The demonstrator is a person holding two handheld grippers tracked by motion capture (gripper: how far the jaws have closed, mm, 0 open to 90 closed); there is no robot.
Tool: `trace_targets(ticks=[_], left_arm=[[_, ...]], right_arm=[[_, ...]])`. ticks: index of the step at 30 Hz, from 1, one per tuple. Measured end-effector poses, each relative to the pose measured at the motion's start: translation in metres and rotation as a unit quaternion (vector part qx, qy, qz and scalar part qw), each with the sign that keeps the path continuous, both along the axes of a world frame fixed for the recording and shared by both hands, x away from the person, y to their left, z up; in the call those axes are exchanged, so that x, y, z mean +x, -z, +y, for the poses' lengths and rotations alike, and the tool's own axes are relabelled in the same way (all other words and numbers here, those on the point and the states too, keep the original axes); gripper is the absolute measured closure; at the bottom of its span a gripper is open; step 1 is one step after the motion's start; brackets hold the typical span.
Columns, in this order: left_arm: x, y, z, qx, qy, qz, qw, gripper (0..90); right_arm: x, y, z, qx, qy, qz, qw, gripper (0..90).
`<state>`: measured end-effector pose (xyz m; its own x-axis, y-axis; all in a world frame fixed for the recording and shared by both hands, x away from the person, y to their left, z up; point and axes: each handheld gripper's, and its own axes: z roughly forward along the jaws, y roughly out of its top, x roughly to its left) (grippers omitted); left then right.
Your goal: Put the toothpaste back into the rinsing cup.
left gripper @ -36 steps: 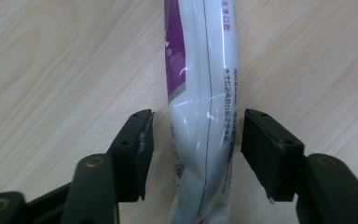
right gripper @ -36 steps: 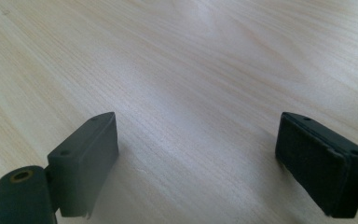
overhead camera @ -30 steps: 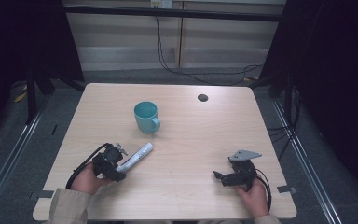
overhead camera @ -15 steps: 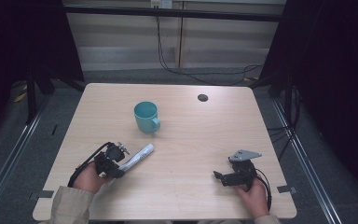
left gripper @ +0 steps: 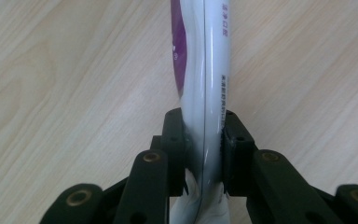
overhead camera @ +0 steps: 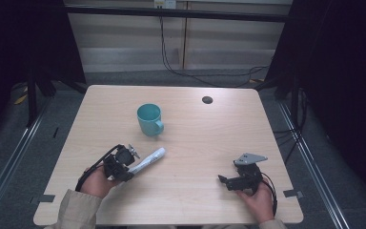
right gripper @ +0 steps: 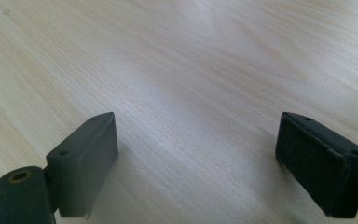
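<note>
On the desk (overhead camera: 195, 138), the tube (overhead camera: 148, 160) lies with its near end between the left gripper's (overhead camera: 124, 164) fingers (left gripper: 175, 140), running away beyond them. The mug (overhead camera: 149, 119) stands farther beyond the tube's far end. The right gripper (overhead camera: 231, 181) rests well apart on the right, bare desk between its fingers (right gripper: 84, 163).

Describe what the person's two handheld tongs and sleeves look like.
Both tongs are black. The left tongs have flat pads on bars joined by brass-coloured rivets, and a black cable loops from their body. The right tongs carry a grey three-cornered plate on top, also with a black cable. The sleeves are beige.
</note>
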<state>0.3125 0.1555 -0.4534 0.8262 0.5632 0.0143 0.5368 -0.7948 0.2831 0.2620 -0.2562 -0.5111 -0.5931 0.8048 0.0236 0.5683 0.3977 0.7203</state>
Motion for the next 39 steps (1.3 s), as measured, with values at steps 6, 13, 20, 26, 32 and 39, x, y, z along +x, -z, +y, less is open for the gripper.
trace_targets(ticks=[6, 13, 20, 26, 32, 39], left_arm=[[-0.002, -0.009, -0.012, -0.002, 0.018, -0.007, 0.9998, 75.3], [-0.002, -0.017, -0.024, -0.011, 0.034, -0.010, 0.9993, 75.4], [-0.001, -0.023, -0.032, -0.020, 0.046, -0.013, 0.9987, 75.5], [-0.001, -0.026, -0.037, -0.023, 0.050, -0.015, 0.9984, 75.7], [-0.001, -0.029, -0.043, -0.026, 0.056, -0.016, 0.9979, 75.7], [-0.001, -0.032, -0.057, -0.033, 0.072, -0.015, 0.9967, 75.9]], right_arm=[[0.000, 0.000, 0.000, 0.001, 0.001, 0.001, 1.0000, 12.6], [0.000, 0.000, 0.000, 0.004, 0.003, 0.001, 1.0000, 13.2], [0.004, -0.006, 0.000, 0.011, -0.010, 0.020, 0.9997, 15.2], [0.005, -0.015, 0.011, 0.003, -0.043, 0.007, 0.9990, 17.2], [0.007, -0.027, 0.024, 0.000, -0.076, -0.006, 0.9971, 16.6], [0.010, -0.041, 0.037, -0.023, -0.116, -0.019, 0.9928, 17.4]])
